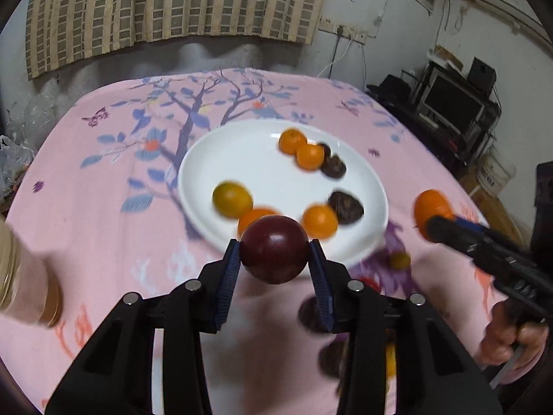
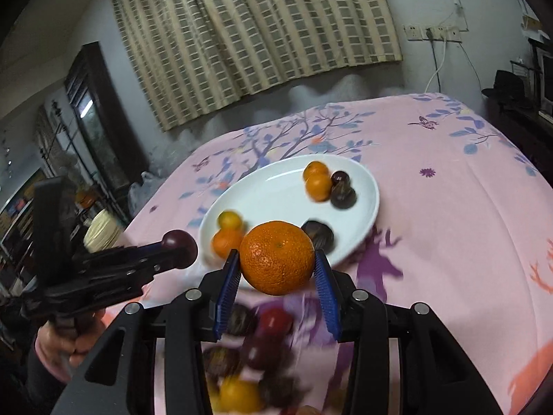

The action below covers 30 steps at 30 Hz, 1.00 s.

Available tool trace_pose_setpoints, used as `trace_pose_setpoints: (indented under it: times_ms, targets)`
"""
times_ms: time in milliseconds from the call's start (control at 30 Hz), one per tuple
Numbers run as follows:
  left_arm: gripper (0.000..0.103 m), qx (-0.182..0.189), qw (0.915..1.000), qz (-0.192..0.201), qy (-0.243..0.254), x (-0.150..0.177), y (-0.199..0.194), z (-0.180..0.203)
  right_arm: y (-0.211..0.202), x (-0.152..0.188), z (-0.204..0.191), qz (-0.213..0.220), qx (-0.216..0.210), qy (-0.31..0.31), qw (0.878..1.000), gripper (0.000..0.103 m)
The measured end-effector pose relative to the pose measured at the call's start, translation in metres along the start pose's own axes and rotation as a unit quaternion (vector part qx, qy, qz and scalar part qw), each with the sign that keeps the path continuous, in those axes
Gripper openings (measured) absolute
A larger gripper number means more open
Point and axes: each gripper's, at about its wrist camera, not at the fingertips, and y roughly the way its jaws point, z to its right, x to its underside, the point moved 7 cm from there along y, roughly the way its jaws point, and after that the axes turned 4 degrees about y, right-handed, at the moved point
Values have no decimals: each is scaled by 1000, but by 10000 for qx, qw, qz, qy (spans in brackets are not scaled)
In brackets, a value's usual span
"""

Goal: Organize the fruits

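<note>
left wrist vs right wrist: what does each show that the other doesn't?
Left wrist only: a close view of the dark red plum clamped in the left gripper, plus a monitor at right.

Right wrist only: a close view of the orange clamped in the right gripper, plus a dark cabinet at left.

Both: the white plate with several fruits, the pink floral tablecloth, the checked curtain, and the opposite gripper holding its fruit.
</note>
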Motion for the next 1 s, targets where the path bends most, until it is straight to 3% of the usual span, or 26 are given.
trace_pose_setpoints:
  times_ms: [200, 300, 333, 367, 400, 433, 567, 700, 800, 933, 1000]
  targets:
    - [40, -339, 9994, -25, 35, -42, 50, 1, 55, -26, 18, -132, 171, -8, 9998, 43]
    - [41, -411, 9988, -220, -116, -43, 65, -3, 69, -25, 23, -308, 145, -20, 9994, 47]
    - [49, -441, 9986, -254, -168, -42, 64, -4, 67, -23, 24, -332, 133, -23, 9994, 54]
    - [64, -442, 9987, -208, -173, -41, 59, -4, 64, -22, 23, -319, 92, -24, 9994, 56]
    - [70, -494, 9986, -77, -145, -40, 48, -2, 58, -21, 21, -298, 33, -54, 9995, 56]
    - [79, -587, 9982, 18, -110, -37, 37, -2, 52, -19, 18, -280, -10, -96, 9996, 56]
    - [90, -730, 9972, 165, -7, -13, -6, 3, 13, 1, 4, -259, -258, -416, 9985, 56]
    - [94, -741, 9958, 485, -221, 27, -46, 6, -19, 28, -8, -214, -301, -872, 9955, 57]
    - [94, -776, 9942, 660, -332, 56, -53, 6, -27, 54, -11, -412, -307, -1158, 9919, 57]
    - [94, -1062, 9927, 433, -368, 73, -46, -2, -28, 82, -3, -801, 87, -1408, 9867, 53]
    - [94, -1136, 9917, 419, -427, 74, -47, -7, -32, 89, -1, -900, 18, -1373, 9864, 48]
